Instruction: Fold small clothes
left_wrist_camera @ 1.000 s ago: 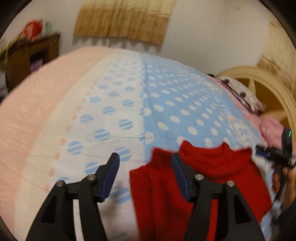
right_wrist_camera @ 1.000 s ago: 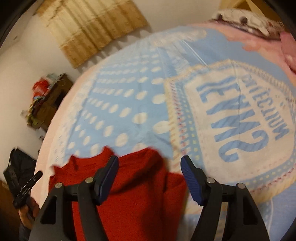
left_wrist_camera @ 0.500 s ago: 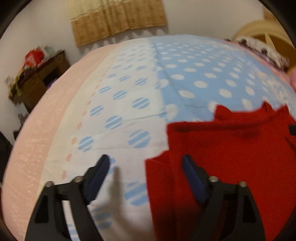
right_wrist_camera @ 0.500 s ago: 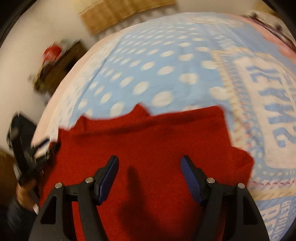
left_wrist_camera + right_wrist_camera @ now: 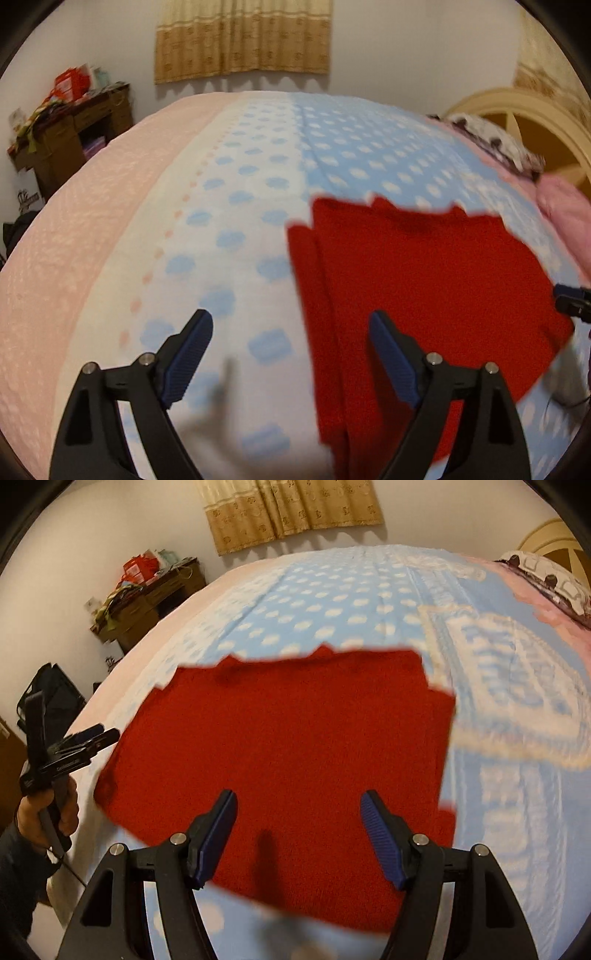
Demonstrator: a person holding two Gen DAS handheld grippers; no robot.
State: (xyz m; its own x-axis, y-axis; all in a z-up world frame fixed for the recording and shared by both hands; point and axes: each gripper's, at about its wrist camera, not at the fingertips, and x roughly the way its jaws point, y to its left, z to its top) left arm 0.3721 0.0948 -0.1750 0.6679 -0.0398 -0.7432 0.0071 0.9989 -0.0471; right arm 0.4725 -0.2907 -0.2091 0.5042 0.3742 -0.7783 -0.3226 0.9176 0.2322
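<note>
A small red garment (image 5: pixel 424 288) lies flat on the dotted blue bed cover (image 5: pixel 258 184), collar away from me, with its left side folded in as a narrow strip. My left gripper (image 5: pixel 291 350) hovers open and wide over that left edge; only the edge lies below the gap, and nothing is gripped. In the right wrist view the red garment (image 5: pixel 288 746) fills the middle. My right gripper (image 5: pixel 299 830) stands open above its near hem with nothing held. The left gripper (image 5: pixel 74 746) shows at the garment's left side, held by a hand (image 5: pixel 48 812).
A cluttered wooden desk (image 5: pixel 70 133) stands at the back left under a tan curtain (image 5: pixel 240 37). A cream headboard (image 5: pixel 517 110), a patterned pillow (image 5: pixel 491 144) and pink bedding (image 5: pixel 565 206) lie to the right. A printed panel (image 5: pixel 517 686) marks the cover right of the garment.
The left gripper's jaws have widened and it has drawn back from the collar area to the garment's left edge. The right gripper has swung from the garment's right side to over its middle.
</note>
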